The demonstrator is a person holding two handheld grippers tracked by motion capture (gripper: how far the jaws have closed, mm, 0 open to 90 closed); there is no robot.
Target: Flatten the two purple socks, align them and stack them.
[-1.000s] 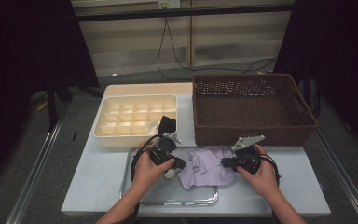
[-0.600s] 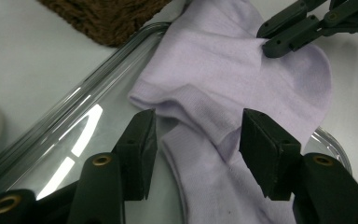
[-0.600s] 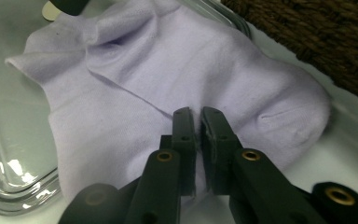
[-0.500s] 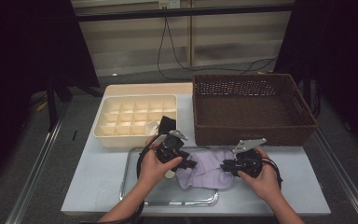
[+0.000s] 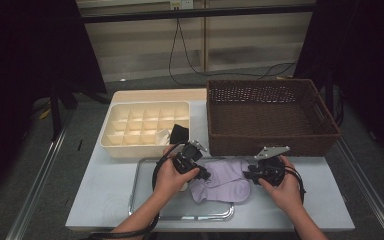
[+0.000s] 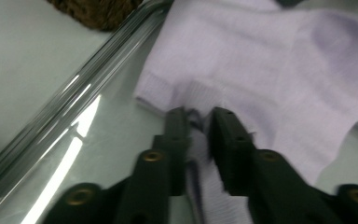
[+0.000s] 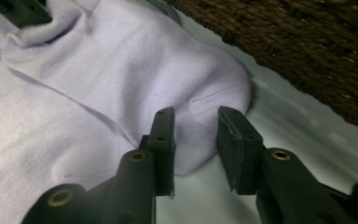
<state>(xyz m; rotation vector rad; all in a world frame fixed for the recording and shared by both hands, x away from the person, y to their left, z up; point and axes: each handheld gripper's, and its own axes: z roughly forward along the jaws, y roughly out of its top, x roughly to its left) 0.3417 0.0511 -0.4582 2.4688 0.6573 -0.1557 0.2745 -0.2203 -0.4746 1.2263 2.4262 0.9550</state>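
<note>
Steel tray (image 5: 150, 212) w/ lilac sock (image 5: 220, 182): left gripper (image 6: 196, 123), jaws just closing, pinches cuff to fold; right gripper (image 7: 196, 126) released, sock toe between jaws.

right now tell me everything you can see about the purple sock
The sock is pale lilac, soft ribbed knit, short, ankle-cut. It lies crumpled and partly folded on the shallow metal tray near the table's front edge, just before the wicker basket. The left gripper has just been closing and pinches its cuff edge between its fingers. The right gripper straddles the toe end, jaws apart, not clamped.
</note>
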